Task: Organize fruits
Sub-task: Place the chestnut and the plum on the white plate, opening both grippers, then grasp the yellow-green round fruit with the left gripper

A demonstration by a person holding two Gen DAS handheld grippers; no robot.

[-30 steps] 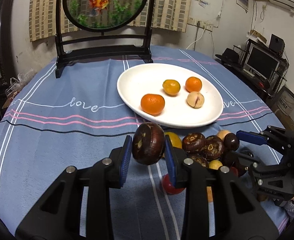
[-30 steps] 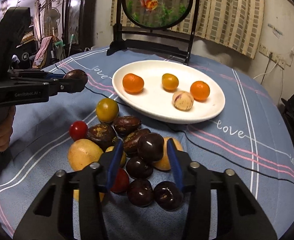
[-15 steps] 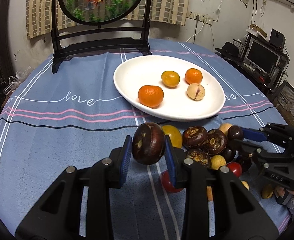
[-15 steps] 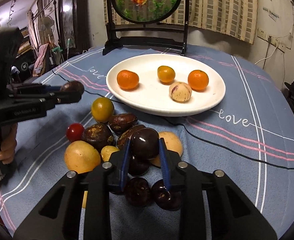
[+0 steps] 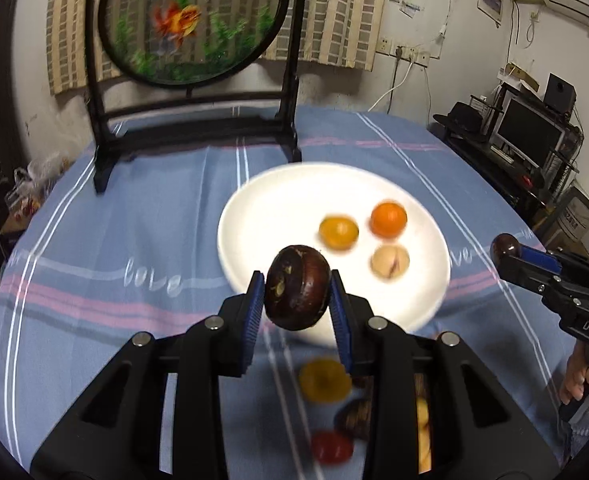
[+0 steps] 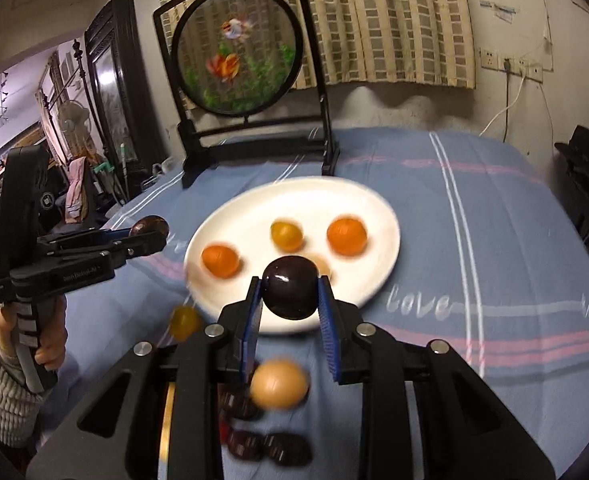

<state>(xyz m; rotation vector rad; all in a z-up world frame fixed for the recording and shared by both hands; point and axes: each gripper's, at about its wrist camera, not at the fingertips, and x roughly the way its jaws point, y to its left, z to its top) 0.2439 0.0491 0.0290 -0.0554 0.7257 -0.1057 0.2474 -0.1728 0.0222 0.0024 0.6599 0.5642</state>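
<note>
We count one white plate (image 6: 378,216) on the bench (image 6: 494,240). It carries four fruits: two orange ones (image 6: 346,236) (image 6: 220,260), one yellow-orange one (image 6: 286,235) and one pale speckled one (image 5: 389,261). We count two claws, the left claw (image 5: 297,296) and the right claw (image 6: 290,300), each clamping one dark brown fruit: one rough-skinned (image 5: 297,287), one glossy (image 6: 290,291). Off the plate, in blur, we make out one yellow fruit (image 6: 184,322), one tan fruit (image 6: 279,384), one red fruit (image 5: 331,446) and at least three dark fruits (image 6: 250,446); claw bodies hide the rest. One round framed goldfish screen (image 6: 234,50) stands behind.
</note>
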